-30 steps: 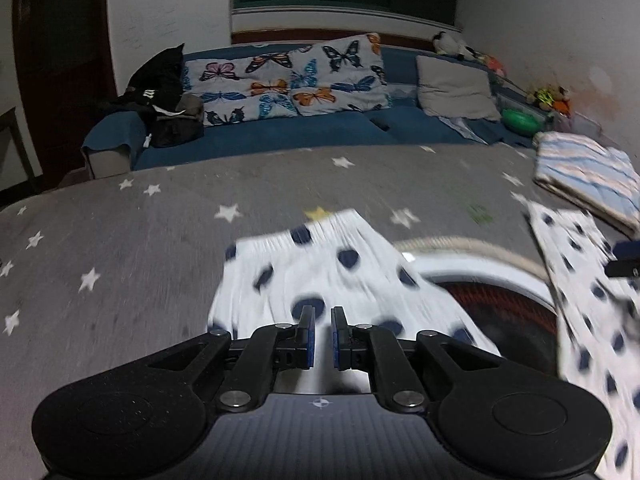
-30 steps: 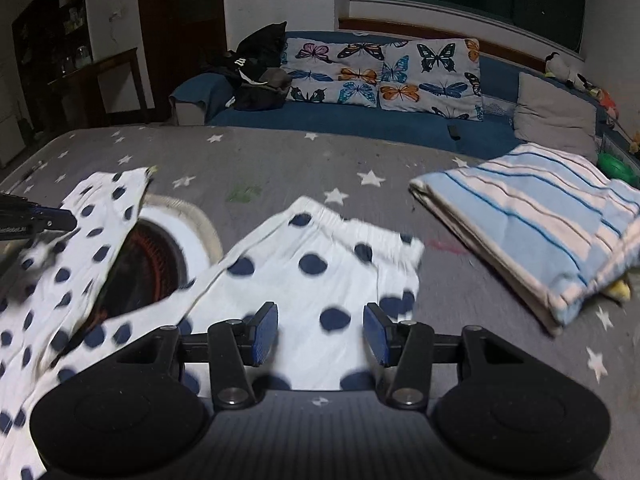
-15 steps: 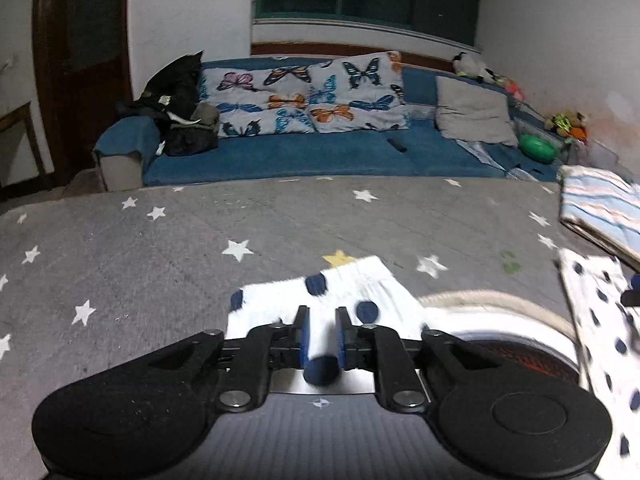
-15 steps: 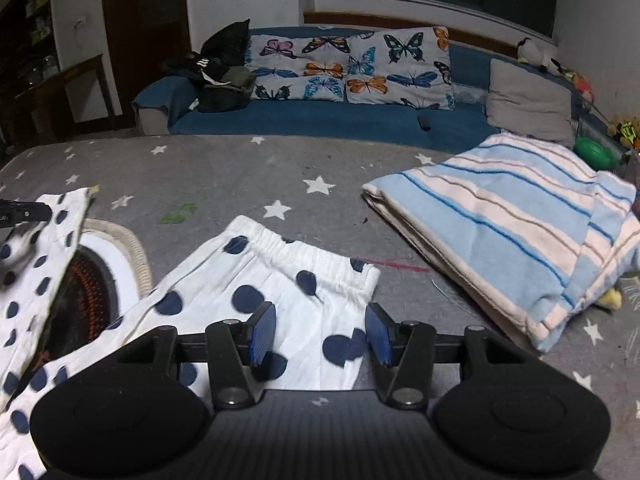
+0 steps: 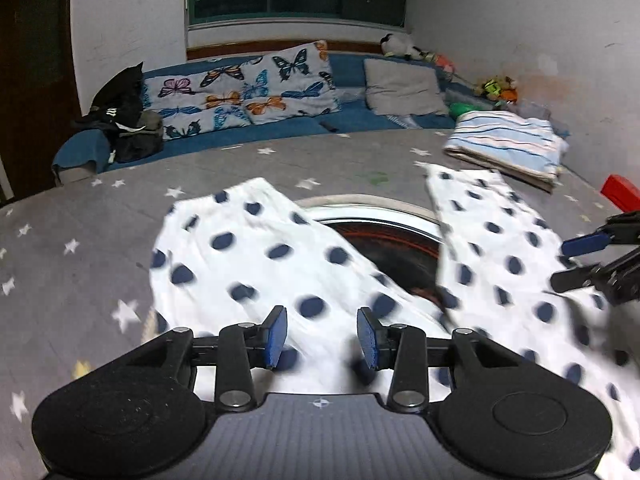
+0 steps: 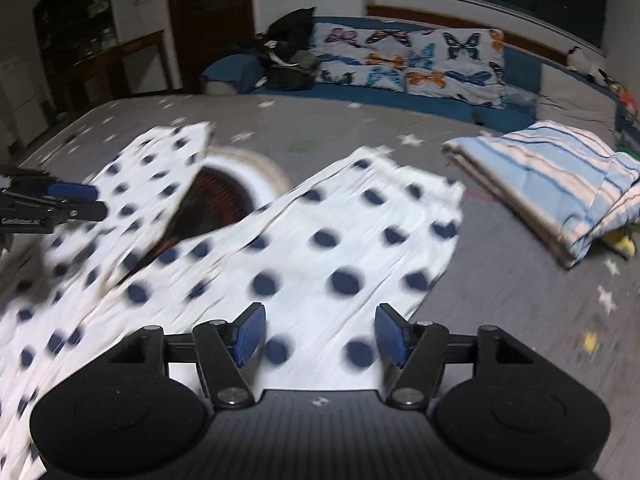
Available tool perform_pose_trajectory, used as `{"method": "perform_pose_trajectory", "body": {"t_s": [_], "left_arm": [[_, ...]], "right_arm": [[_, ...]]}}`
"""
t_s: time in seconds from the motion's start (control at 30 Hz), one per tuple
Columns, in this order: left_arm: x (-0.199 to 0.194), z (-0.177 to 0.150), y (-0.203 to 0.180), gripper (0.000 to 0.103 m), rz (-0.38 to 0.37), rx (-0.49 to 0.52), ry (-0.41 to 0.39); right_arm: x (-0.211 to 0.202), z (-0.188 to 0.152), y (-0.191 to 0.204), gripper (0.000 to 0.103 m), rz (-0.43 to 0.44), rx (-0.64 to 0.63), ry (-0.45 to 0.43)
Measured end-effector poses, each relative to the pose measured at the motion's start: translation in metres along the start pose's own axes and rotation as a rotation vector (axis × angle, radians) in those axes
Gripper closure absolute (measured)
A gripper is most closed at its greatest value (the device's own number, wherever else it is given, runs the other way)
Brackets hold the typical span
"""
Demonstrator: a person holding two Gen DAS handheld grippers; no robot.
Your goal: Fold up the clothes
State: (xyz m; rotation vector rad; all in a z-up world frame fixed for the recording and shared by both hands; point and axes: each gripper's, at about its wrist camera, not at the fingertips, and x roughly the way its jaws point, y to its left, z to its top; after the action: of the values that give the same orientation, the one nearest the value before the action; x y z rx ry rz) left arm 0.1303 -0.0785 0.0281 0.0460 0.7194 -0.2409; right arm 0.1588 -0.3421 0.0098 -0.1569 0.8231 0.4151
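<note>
White trousers with navy dots [image 5: 248,256] lie on the grey star-patterned cover [image 5: 80,216], their two legs spread in a V. My left gripper [image 5: 322,334] hovers over the near end of the left leg. Its jaws are opening and the pads press on nothing; the cloth lies below them. My right gripper [image 6: 320,332] stands over the right leg [image 6: 340,248], its jaws also opening with a wide gap and no grip. Each gripper shows at the edge of the other's view: right gripper [image 5: 592,256], left gripper [image 6: 60,200].
A round white-rimmed object with a dark red middle [image 5: 384,236] lies partly under the legs. A folded blue-striped blanket [image 6: 552,176] sits to the right. Behind are a blue sofa with butterfly cushions [image 5: 248,88], a black bag [image 5: 120,120] and a red object [image 5: 620,196].
The left gripper, shut on the leg's cloth before, has spread its jaws and let go. The right jaws widened too. Both grippers drew back, so more of the trousers shows.
</note>
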Motion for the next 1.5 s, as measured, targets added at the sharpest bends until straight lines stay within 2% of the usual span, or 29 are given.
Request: {"method": "perform_pose_trajectory", "body": {"t_s": [0.1,0.27,0.43,0.6,0.7,0.87,1.0,1.07,1.3,1.5], "left_arm": [[-0.006,-0.010,-0.014,0.063,-0.019,-0.001,-0.006],[0.002,-0.019,-0.025,0.082,0.042,0.061,0.011],[0.002,-0.022,-0.017,0.082,0.079,0.044,0.023],[-0.008,-0.025,-0.015,0.078,0.092,0.032,0.023],[-0.017,-0.027,-0.016,0.064,0.094,0.025,0.022],[-0.042,-0.034,-0.016,0.054,0.090,0.020,0.001],[-0.066,-0.049,-0.015,0.054,0.067,0.021,-0.015],[-0.076,-0.061,-0.016,0.054,0.068,0.029,-0.017],[-0.109,-0.099,-0.022,0.054,0.084,0.052,-0.052],[-0.121,-0.122,-0.027,0.055,0.127,0.108,-0.054]], "right_arm": [[-0.005,-0.011,0.010,0.041,-0.005,-0.012,-0.007],[-0.010,-0.022,0.013,0.040,-0.031,-0.018,-0.013],[-0.016,-0.027,0.009,0.040,-0.068,-0.007,-0.015],[-0.031,-0.032,0.015,0.040,-0.054,-0.005,-0.039],[-0.040,-0.039,0.025,0.039,-0.025,-0.014,-0.049],[-0.051,-0.053,0.043,0.038,0.002,-0.040,-0.039],[-0.065,-0.066,0.056,0.037,0.032,-0.049,-0.042],[-0.073,-0.074,0.064,0.034,0.054,-0.059,-0.046],[-0.093,-0.096,0.087,0.033,0.110,-0.090,-0.044],[-0.100,-0.117,0.098,0.032,0.092,-0.138,-0.019]]}}
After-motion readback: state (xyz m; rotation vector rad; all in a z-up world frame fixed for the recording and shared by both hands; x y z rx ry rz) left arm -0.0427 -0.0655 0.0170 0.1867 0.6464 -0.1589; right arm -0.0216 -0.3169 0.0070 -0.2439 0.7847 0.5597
